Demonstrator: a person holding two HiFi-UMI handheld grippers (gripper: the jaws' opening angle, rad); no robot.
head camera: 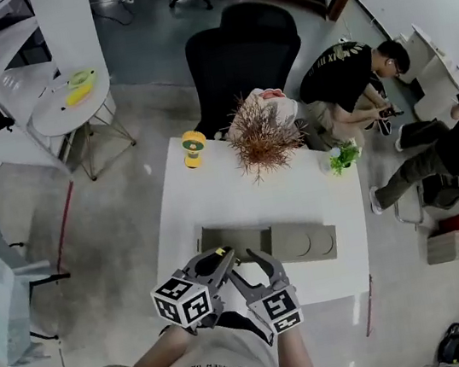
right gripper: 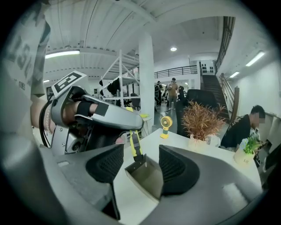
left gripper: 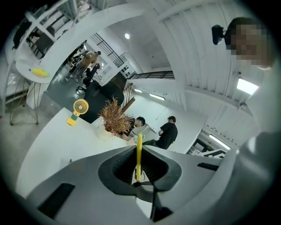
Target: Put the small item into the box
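At the rim of the box (right gripper: 151, 184) my left gripper (left gripper: 138, 176) clamps the yellow tool (left gripper: 138, 154), right gripper (right gripper: 139, 169) agape; released crooked, it could miss.

the left tool (head camera: 227, 261) and right tool (head camera: 248, 269) are held out in front of the chest, side by side, with their tips close together and angled toward each other. the left tool's (left gripper: 138, 165) jaws are pressed together on a small yellow item (left gripper: 139, 151), which stands upright between the pads. the right tool's (right gripper: 140, 165) jaws stand apart with nothing gripped. both forearms reach forward from the bottom of the head view, bare below short sleeves.
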